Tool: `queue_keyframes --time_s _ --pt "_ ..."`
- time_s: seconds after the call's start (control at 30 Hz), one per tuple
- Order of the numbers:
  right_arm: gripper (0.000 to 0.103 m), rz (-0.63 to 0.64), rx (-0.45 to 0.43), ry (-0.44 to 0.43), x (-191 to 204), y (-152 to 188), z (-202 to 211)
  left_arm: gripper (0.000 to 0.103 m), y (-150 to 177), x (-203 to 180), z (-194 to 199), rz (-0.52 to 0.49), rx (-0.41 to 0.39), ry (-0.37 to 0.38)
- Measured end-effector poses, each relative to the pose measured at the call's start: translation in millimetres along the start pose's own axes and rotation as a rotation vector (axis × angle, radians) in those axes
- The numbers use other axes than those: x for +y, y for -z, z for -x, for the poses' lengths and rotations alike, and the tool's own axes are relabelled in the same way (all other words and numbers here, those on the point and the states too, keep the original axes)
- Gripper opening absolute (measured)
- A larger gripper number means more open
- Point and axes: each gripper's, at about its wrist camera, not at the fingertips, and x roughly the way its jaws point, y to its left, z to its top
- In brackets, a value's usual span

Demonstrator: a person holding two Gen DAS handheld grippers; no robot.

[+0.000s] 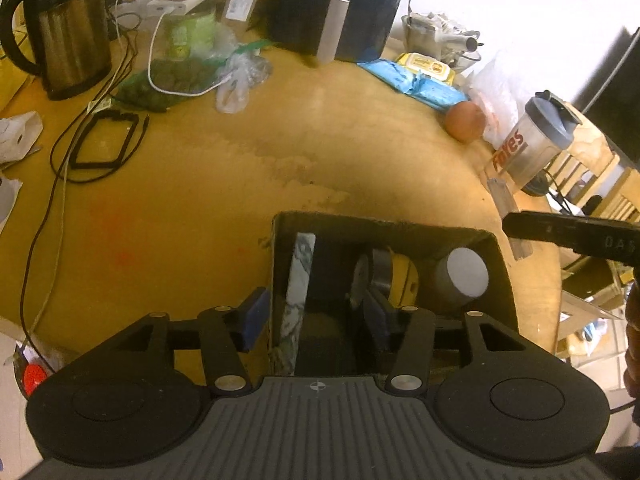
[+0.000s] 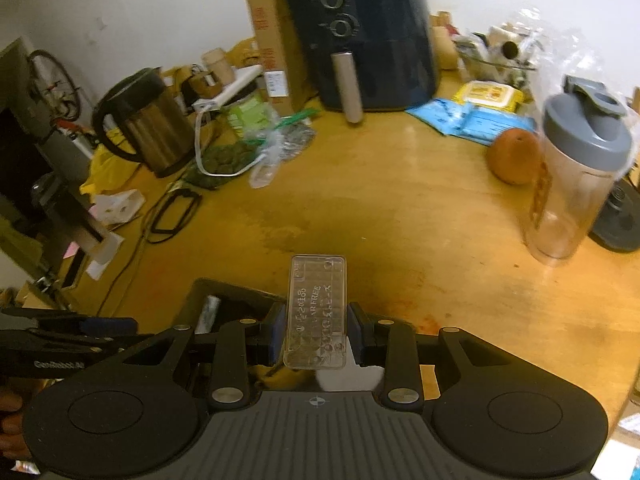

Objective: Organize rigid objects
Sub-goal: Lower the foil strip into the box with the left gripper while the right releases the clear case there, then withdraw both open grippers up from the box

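In the left wrist view, a dark open box (image 1: 400, 226) sits on the wooden table just ahead of my left gripper (image 1: 316, 318). Inside it a marbled slab (image 1: 298, 280) stands on edge against the left wall. A yellow and metal tape measure (image 1: 394, 276) and a grey cylinder (image 1: 466, 276) lie to its right. The left gripper is open and straddles the box's left wall and the slab, its pads clear of both. My right gripper (image 2: 316, 332) is shut on a clear plastic case (image 2: 316, 304) with raised lettering, held just right of the box (image 2: 208, 286).
At the back stand a steel kettle (image 2: 148, 136) and a dark blue air fryer (image 2: 368, 40). A shaker bottle (image 2: 576, 176), an orange (image 2: 514, 156) and blue packets (image 2: 472, 120) sit on the right. Cables and a black frame (image 1: 104, 144) lie on the left.
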Motion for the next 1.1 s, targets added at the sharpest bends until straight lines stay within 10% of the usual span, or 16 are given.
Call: queue_keyframes --time_s 0.27,0.4,0.5,1.1 --pt "0.038 0.121 0.057 -0.053 26.0 0.5 -9.8 0.051 7.7 1.9 7.2 0.020 -0.002 -0.024" --pt "0.089 0.224 0.121 0.038 39.7 12.6 -22.0 0.052 9.7 2.6 9.4 0.032 0.000 -0.024" --pt "0.098 0.216 0.120 0.021 41.7 17.4 -19.7 0.063 11.1 2.0 11.7 0.029 -0.002 -0.031" --pt "0.103 0.146 0.050 0.175 32.5 25.6 -5.2 0.099 12.0 -16.5 12.4 -0.085 -0.020 -0.105"
